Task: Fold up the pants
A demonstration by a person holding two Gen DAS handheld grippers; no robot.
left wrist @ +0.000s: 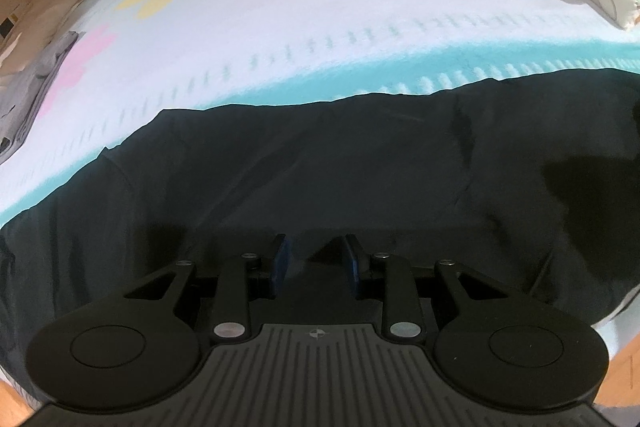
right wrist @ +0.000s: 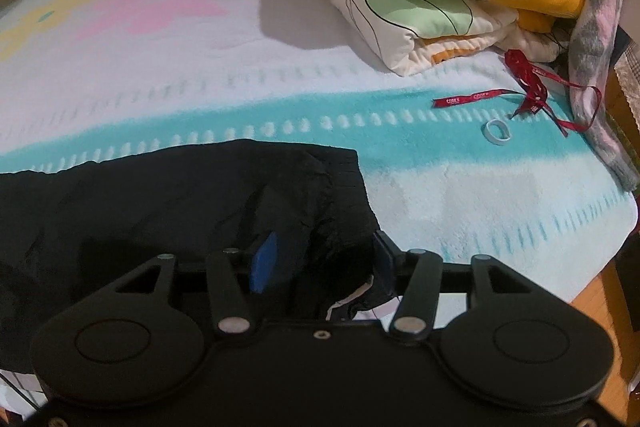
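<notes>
The pants (right wrist: 180, 195) lay flat under both grippers. The right gripper (right wrist: 320, 259) stood wide, waistband corner between its pads, unpressed. The left gripper (left wrist: 316, 263) stood narrow over fabric; any pinch was unclear. Close squarely on both layers before lifting.

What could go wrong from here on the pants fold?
1. The right gripper has its jaws apart, black fabric pants bunched between the pads, so the waistband corner may slip before the fold sets.
2. The left gripper appears to hold only a small peak of cloth; it could pull free.
3. The red printed ribbon and small white ring lie close enough to snag.
</notes>
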